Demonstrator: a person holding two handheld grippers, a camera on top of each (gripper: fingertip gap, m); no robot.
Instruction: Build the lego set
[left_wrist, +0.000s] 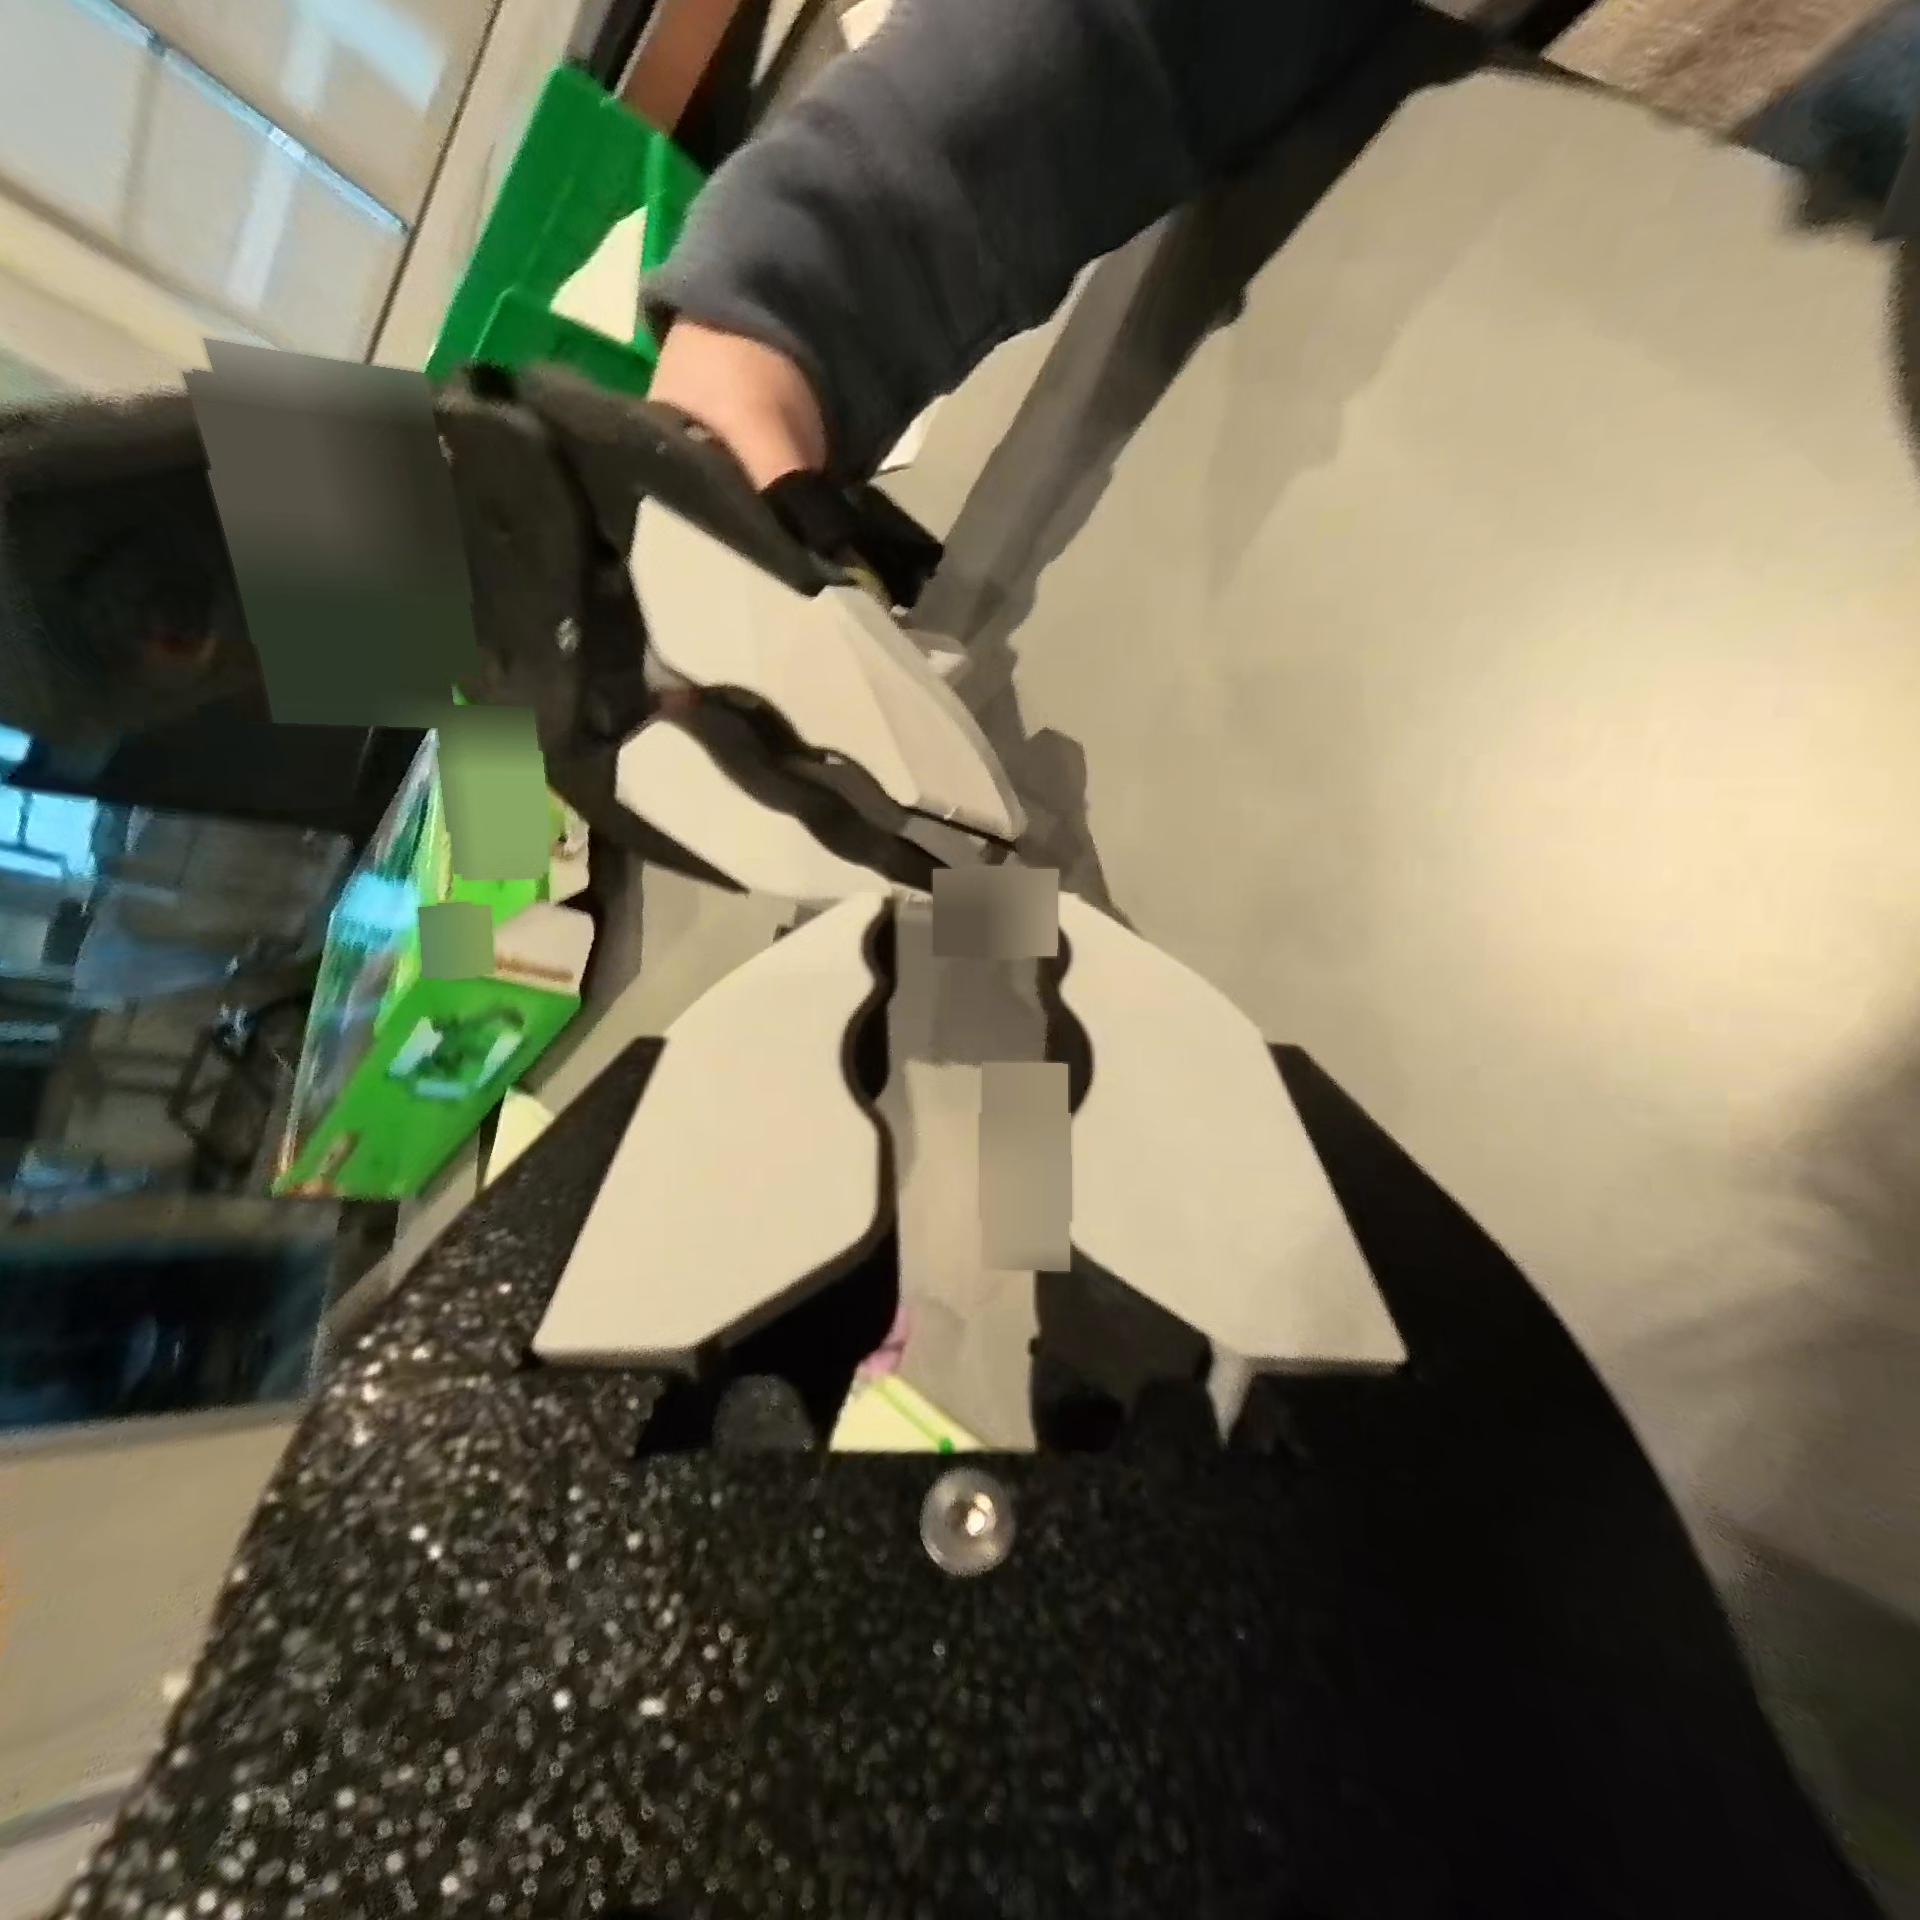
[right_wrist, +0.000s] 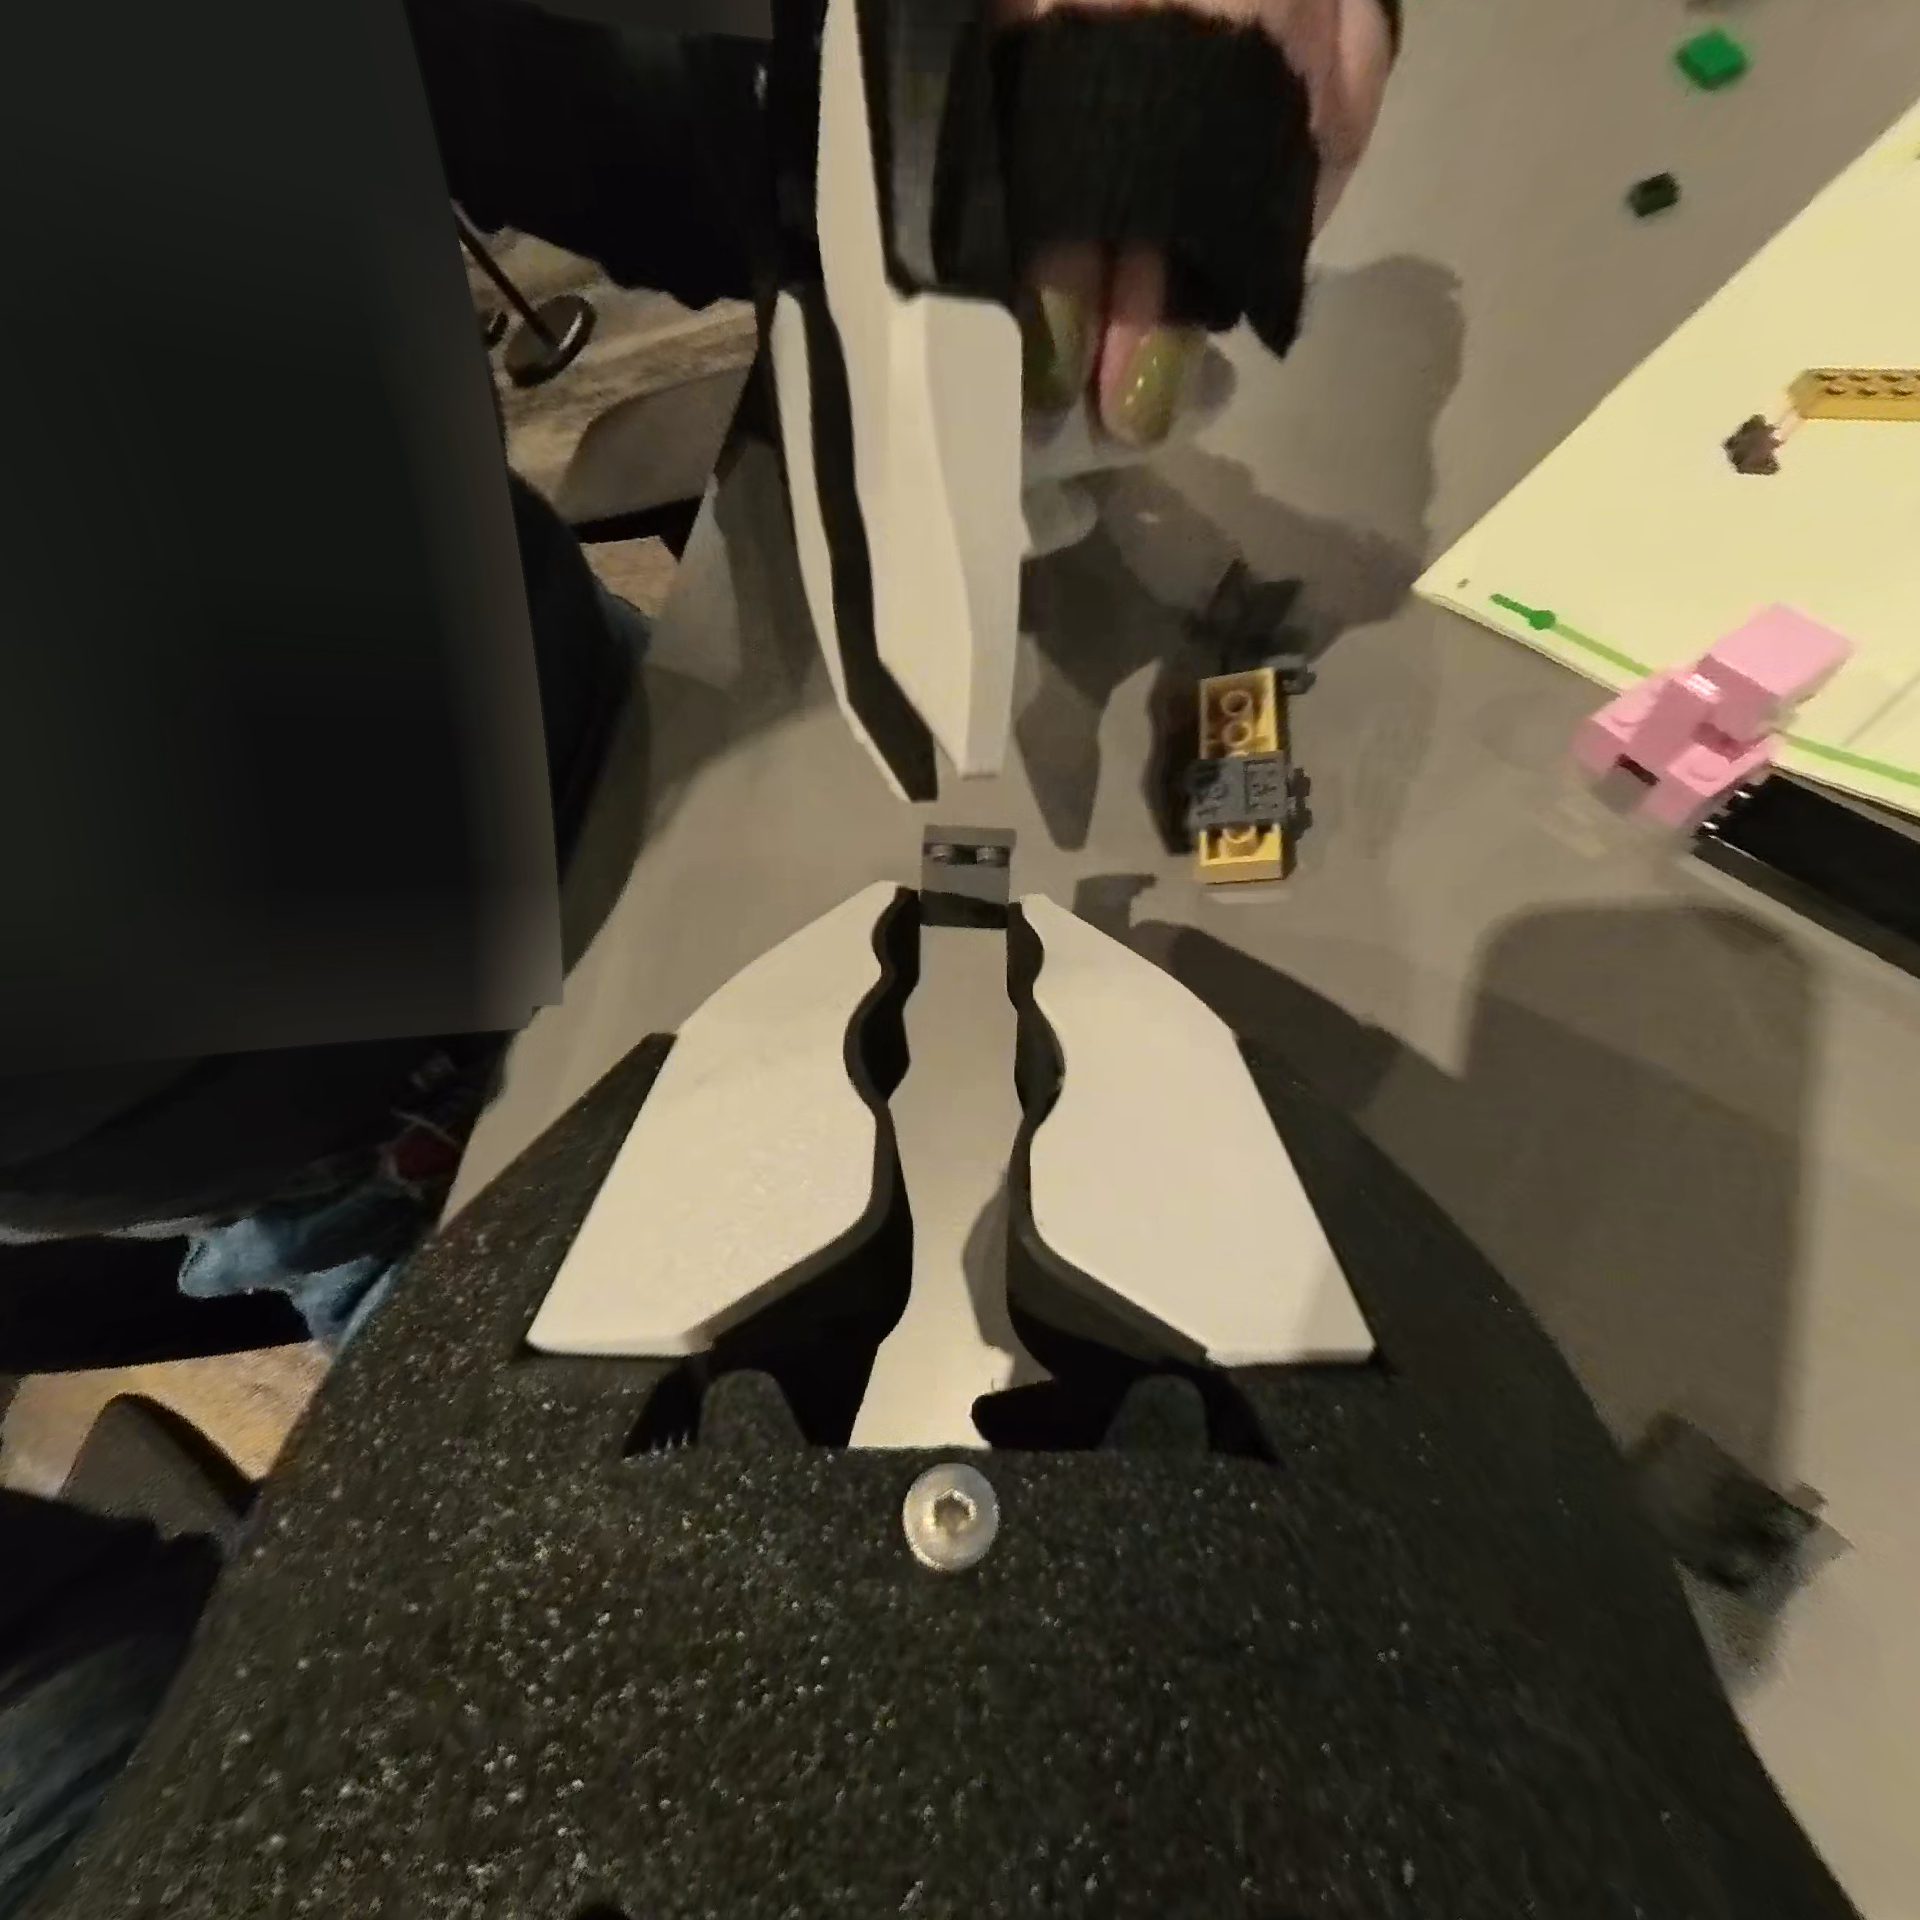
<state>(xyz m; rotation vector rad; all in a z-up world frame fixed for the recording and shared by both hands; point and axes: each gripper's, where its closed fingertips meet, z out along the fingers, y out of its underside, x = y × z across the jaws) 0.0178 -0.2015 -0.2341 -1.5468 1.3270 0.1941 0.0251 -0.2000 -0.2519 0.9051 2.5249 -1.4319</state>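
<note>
My right gripper (right_wrist: 964, 902) is shut on a small dark grey lego piece (right_wrist: 966, 868), held by its tips above the grey table (right_wrist: 1455, 1195). My left gripper (right_wrist: 943, 779) comes down from above, its tips just over that piece and not touching it. In the left wrist view my left gripper (left_wrist: 971, 914) has a narrow gap between its fingers, and a mosaic patch hides what is at the tips. The right gripper (left_wrist: 992, 844) meets it tip to tip there. A tan brick with dark grey parts clipped on it (right_wrist: 1247, 774) lies on the table just to the right.
A pink lego pig (right_wrist: 1704, 717) stands at the edge of an open instruction booklet (right_wrist: 1662, 436) on the right. Small green pieces (right_wrist: 1712, 57) lie at the far right. A green lego box (left_wrist: 416, 1039) stands at the left. A person's sleeve (left_wrist: 935, 208) is above. Only a small space, under 4 cm, lies between the two pairs of fingers. Left tips and right tips are each some 12 cm from the pink lego pig (right_wrist: 1704, 717).
</note>
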